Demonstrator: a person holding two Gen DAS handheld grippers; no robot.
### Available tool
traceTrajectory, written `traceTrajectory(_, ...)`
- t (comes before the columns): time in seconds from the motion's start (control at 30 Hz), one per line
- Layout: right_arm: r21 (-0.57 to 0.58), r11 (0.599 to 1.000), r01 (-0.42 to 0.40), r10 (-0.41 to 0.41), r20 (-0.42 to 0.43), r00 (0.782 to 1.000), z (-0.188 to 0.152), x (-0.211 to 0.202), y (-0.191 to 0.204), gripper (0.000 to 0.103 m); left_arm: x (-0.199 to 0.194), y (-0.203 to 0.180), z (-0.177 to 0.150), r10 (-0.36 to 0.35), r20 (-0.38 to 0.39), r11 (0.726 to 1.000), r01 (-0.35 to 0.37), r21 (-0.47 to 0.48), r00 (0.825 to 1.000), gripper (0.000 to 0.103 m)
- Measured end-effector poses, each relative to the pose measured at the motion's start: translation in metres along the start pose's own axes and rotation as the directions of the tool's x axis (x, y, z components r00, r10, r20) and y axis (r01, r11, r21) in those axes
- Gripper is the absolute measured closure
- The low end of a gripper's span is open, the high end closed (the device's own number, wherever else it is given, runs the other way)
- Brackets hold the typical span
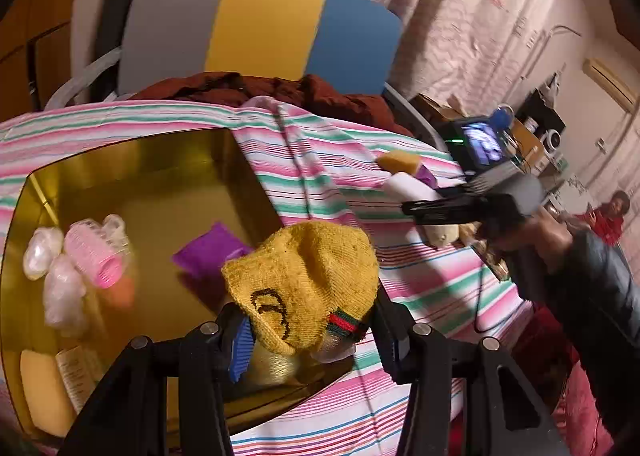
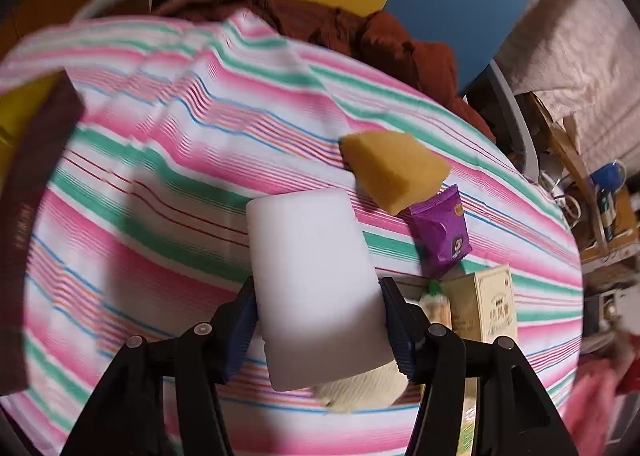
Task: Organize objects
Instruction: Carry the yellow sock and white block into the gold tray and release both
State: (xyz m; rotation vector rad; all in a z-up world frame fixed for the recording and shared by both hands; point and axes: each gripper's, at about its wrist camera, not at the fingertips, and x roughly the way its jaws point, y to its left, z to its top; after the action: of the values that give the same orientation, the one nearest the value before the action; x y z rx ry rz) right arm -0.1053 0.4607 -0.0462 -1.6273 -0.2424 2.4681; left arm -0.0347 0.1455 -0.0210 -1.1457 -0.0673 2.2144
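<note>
- Striped cloth (image 2: 168,144) over table, gold box (image 1: 132,176) at left.
- Left gripper (image 1: 308,332) pinching yellow sock (image 1: 304,276) above box's near right edge.
- Right gripper (image 2: 320,316) clamped on white block (image 2: 312,276); orange sponge (image 2: 394,168), purple packet (image 2: 440,232) far right.

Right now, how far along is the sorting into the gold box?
Done: pink hair roller and purple packet lie in the gold box. In hand: left hand-held gripper holds a yellow knit sock; right hand-held gripper holds a white foam block. Left on the cloth: yellow sponge wedge, purple snack packet, beige carton.
</note>
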Motion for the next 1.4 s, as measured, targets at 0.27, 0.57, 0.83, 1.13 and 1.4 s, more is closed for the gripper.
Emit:
traceTrajectory(0.27, 0.057, 0.983, -0.177, 0.164, 0.173, 0.971, -0.003, -0.059, 0.032, 0.044, -0.018, 0.029, -0.007, 0.052, 0.026, 0.996, -0.050, -0.070, 0.998, 0.052)
traceTrajectory(0.57, -0.006, 0.884, -0.468, 0.454, 0.253, 0.854, 0.022, -0.104, 0.122, 0.041, -0.041, 0.078, -0.023, 0.181, 0.048, 0.969, -0.170, -0.180, 0.982, 0.049)
traceTrajectory(0.83, -0.052, 0.819, -0.571, 0.562, 0.271, 0.781, 0.030, -0.122, 0.181, 0.011, -0.052, 0.099, -0.028, 0.269, 0.061, 0.939, -0.248, -0.236, 0.961, 0.019)
traceTrajectory(1.13, -0.055, 0.885, -0.463, 0.461, 0.253, 0.851, -0.006, -0.116, 0.179, 0.008, -0.066, 0.100, -0.027, 0.287, 0.089, 0.936, -0.260, -0.239, 0.954, 0.019)
traceTrajectory(1.4, -0.048, 0.926, -0.376, 0.372, 0.306, 0.877, -0.030, -0.128, 0.165, 0.003, -0.073, 0.076, -0.018, 0.325, 0.128, 0.938, -0.303, -0.166, 0.937, 0.019)
